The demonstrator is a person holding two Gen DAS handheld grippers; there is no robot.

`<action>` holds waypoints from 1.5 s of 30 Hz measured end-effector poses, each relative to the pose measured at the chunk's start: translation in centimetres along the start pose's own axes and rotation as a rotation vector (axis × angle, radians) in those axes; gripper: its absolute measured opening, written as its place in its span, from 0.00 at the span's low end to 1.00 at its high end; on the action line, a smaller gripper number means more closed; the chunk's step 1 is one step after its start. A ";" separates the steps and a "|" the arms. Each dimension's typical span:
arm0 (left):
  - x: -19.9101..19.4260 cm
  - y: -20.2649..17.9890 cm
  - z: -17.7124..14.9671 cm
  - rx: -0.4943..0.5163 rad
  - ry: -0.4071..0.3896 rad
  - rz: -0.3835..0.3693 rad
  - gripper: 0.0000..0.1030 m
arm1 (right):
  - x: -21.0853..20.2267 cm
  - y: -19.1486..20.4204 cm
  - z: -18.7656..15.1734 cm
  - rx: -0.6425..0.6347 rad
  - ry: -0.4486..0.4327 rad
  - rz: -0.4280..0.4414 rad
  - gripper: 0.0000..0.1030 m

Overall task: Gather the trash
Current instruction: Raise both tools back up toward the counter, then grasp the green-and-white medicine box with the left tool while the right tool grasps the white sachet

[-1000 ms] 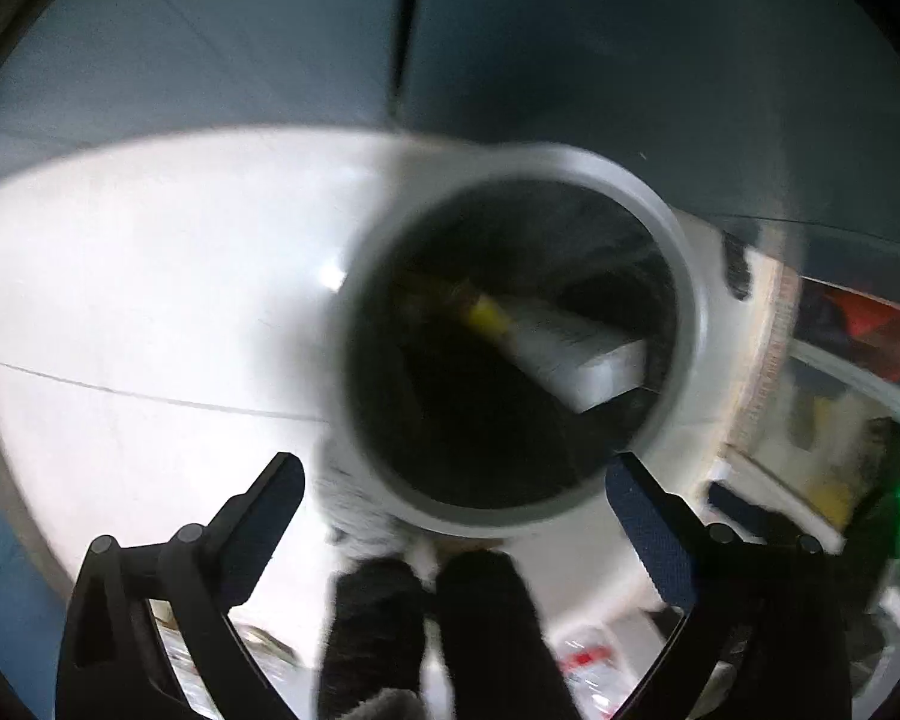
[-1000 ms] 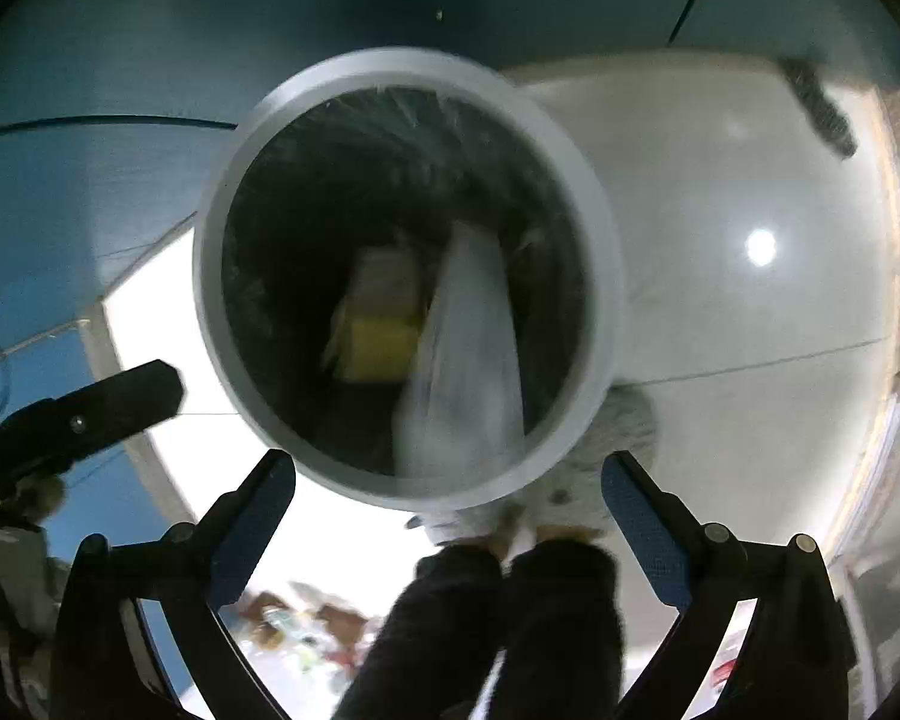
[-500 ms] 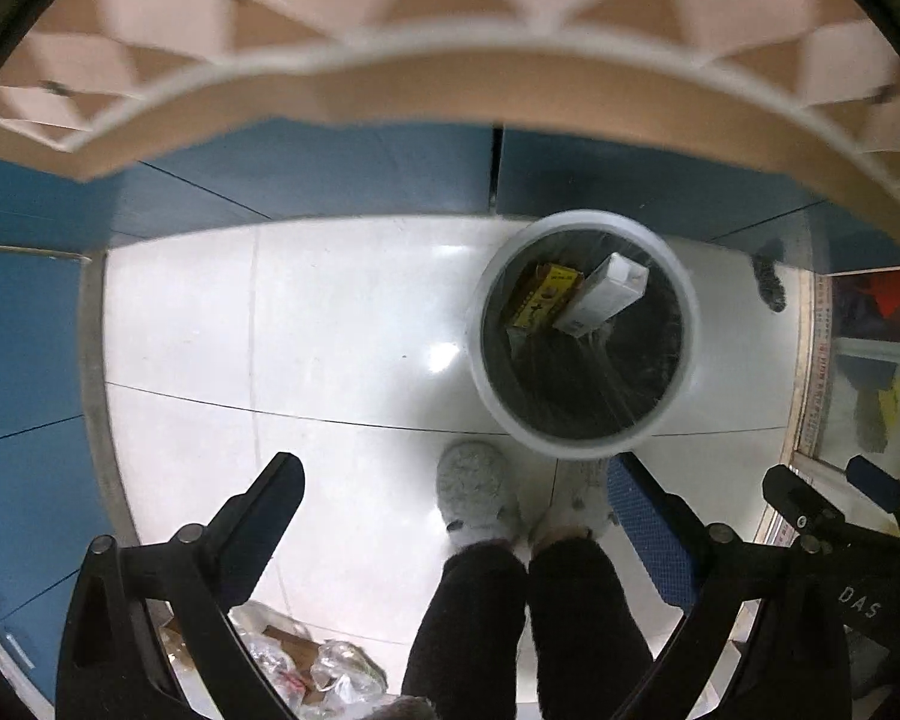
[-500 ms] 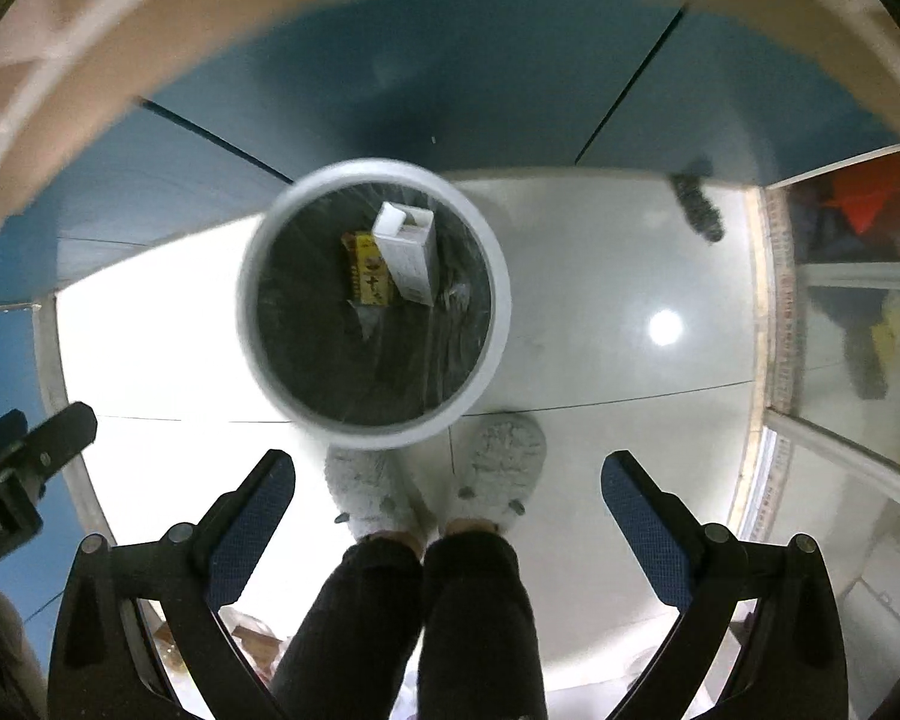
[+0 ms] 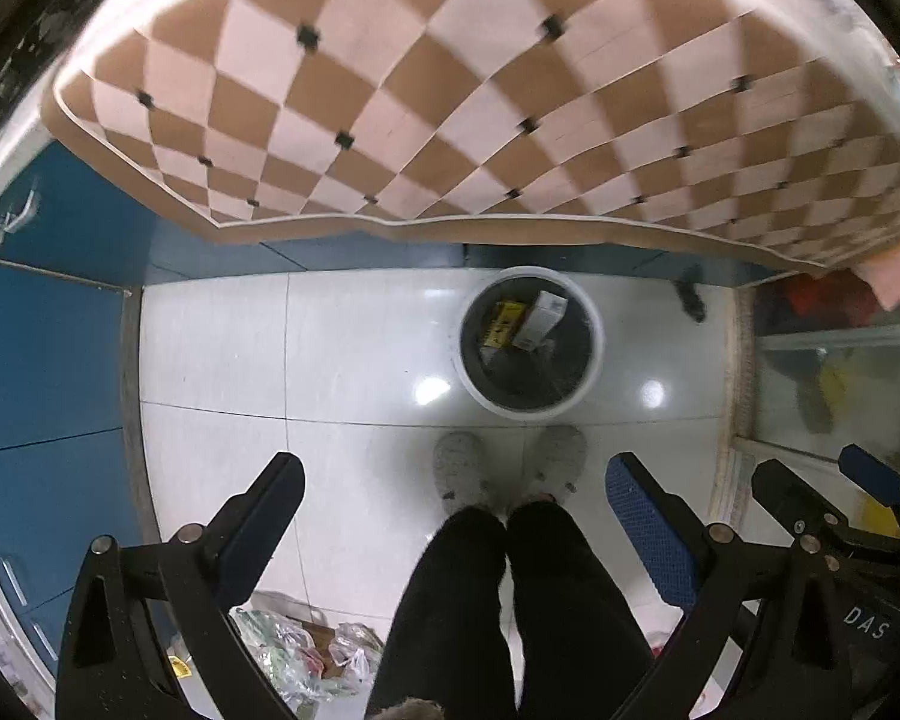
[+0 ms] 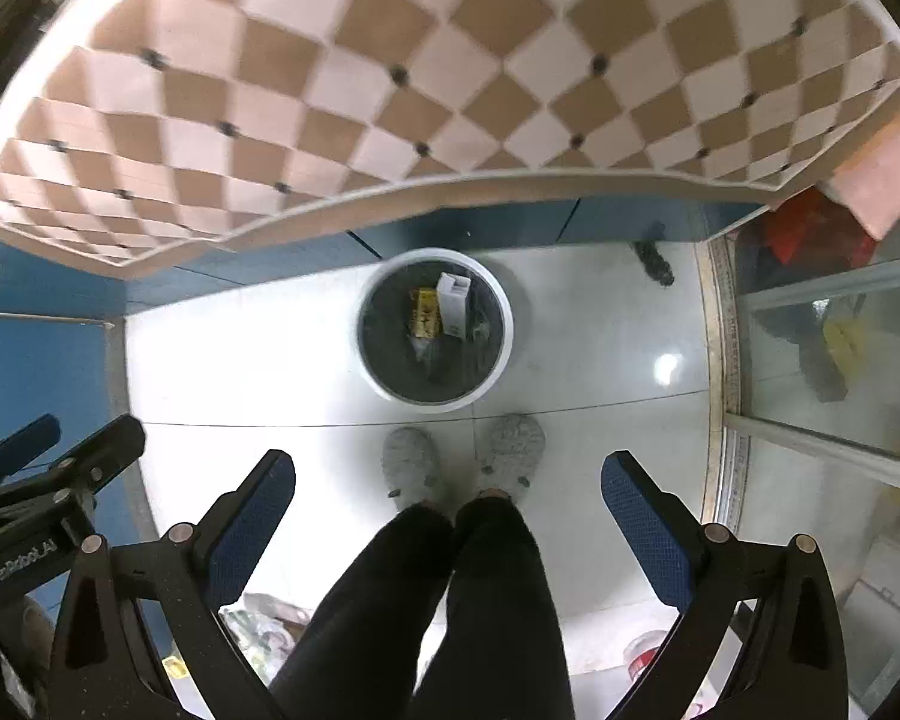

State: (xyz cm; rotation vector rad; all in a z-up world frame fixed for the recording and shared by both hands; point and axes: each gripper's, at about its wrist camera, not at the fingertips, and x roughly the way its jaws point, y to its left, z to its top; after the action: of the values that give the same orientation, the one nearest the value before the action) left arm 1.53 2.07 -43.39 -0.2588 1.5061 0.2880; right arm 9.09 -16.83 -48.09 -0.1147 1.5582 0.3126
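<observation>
A glossy white tiled floor (image 5: 342, 354) fronts blue cabinets, with a checkered counter (image 5: 450, 90) overhanging the top of both frames. The white-rimmed trash bin (image 5: 594, 360), centre right in the left wrist view, stands just ahead of the person's grey slippers (image 6: 408, 462), apparently placed for dropping items straight down. Inside lie a yellow packet (image 6: 424, 312) and a white carton (image 6: 453, 300), leaning together. The left gripper (image 5: 453, 516) and right gripper (image 6: 447, 510) both hang high above the floor, jaws spread wide and holding nothing. Crumpled wrappers (image 5: 294, 654) at lower left, beside the person's legs, look like trash yet to be collected.
</observation>
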 end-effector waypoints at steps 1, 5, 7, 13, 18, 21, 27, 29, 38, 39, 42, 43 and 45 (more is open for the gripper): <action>-1.2 -0.1 -0.2 0.009 -0.001 -0.007 1.00 | -1.4 0.2 -0.3 0.003 -0.006 -0.001 1.00; -5.0 -0.5 -0.8 0.046 -0.013 -0.027 1.00 | -6.9 0.3 -1.4 0.017 -0.031 -0.003 1.00; -6.9 -0.4 -0.9 0.058 -0.027 -0.038 1.00 | -9.5 0.4 -1.8 0.021 -0.048 -0.004 1.00; -12.0 0.3 -0.7 0.086 -0.097 -0.075 1.00 | -14.7 1.2 -2.3 0.038 -0.097 0.022 1.00; -15.5 -0.2 3.3 0.109 -0.223 -0.058 1.00 | -18.2 1.2 -0.5 0.098 -0.176 0.110 1.00; -17.2 -0.8 6.8 0.102 -0.294 -0.032 1.00 | -19.5 0.7 1.8 0.137 -0.218 0.147 1.00; -18.3 -4.8 15.2 0.032 -0.280 -0.119 1.00 | -22.9 -4.4 7.9 0.234 -0.312 0.149 1.00; -17.7 -7.2 17.5 -0.012 -0.226 -0.196 1.00 | -23.6 -7.6 10.3 0.288 -0.328 0.126 1.00; -8.3 -22.6 32.5 -0.194 0.142 -0.431 0.99 | -20.8 -23.7 21.1 0.453 -0.297 0.054 0.76; -7.0 -23.6 33.8 -0.222 0.168 -0.434 0.99 | -20.1 -25.0 21.9 0.470 -0.284 0.061 0.76; -3.9 -25.5 36.6 -0.284 0.214 -0.384 0.99 | -18.2 -28.6 24.3 0.522 -0.251 0.084 0.76; -3.3 -25.7 37.1 -0.296 0.219 -0.360 0.98 | -17.8 -29.0 24.8 0.533 -0.244 0.093 0.76; -2.4 -26.0 37.7 -0.299 0.206 -0.301 0.88 | -16.6 -30.0 25.6 0.551 -0.224 0.127 0.76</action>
State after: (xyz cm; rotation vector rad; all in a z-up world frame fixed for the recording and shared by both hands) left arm 45.77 -9.51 -39.40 -0.7653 1.5982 0.2496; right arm 42.11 -40.66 -34.87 0.4366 1.3798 -0.0138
